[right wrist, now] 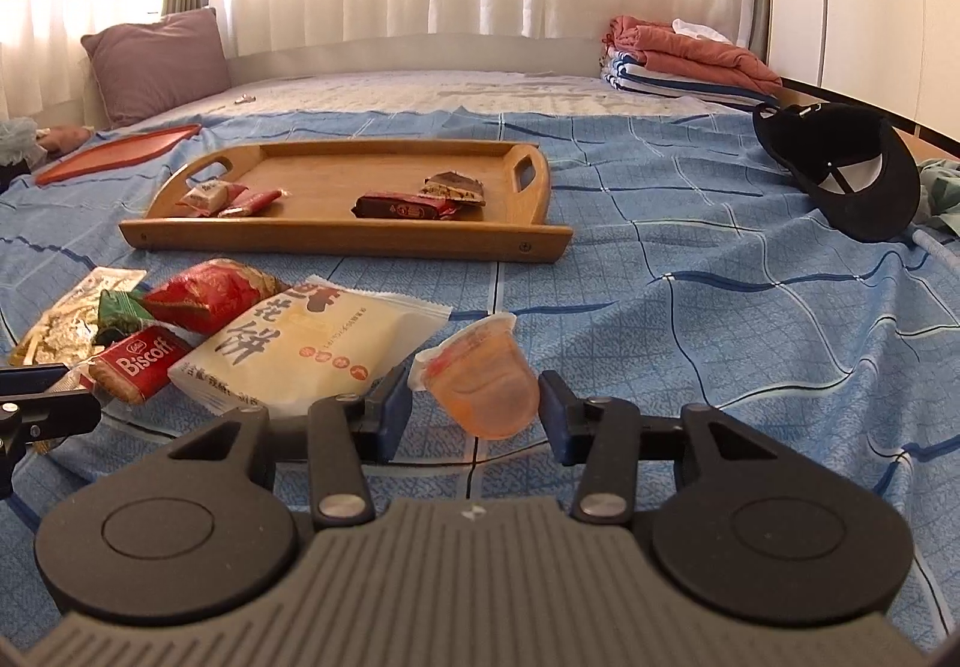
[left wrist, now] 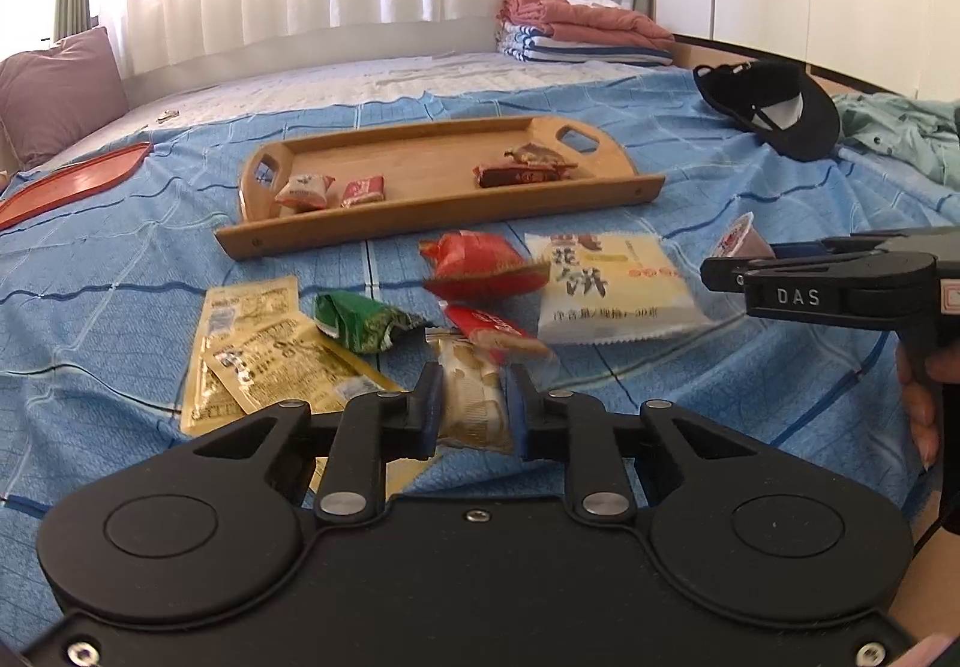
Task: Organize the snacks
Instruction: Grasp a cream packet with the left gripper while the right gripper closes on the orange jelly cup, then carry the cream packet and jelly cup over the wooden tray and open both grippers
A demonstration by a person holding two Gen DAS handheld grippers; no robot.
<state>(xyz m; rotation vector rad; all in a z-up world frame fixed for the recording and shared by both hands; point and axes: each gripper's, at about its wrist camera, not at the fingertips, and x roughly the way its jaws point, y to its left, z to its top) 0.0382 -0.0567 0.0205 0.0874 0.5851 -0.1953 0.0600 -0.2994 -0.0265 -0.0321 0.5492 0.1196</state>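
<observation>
From the left wrist, the left gripper (left wrist: 474,403) pinches a beige crinkled snack packet (left wrist: 471,397) on the blue checked bedsheet (left wrist: 120,259), in front of the oblong wooden tray (left wrist: 444,211).

From the right wrist, the right gripper (right wrist: 474,406) has its pads half-spread around a translucent orange jelly cup (right wrist: 480,379), also lying before the tray; contact is unclear.

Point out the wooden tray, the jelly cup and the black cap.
wooden tray (right wrist: 336,241): right wrist view, bare front wall.
jelly cup (right wrist: 486,385): right wrist view, translucent orange body.
black cap (right wrist: 864,205): right wrist view, dark outer brim.
</observation>
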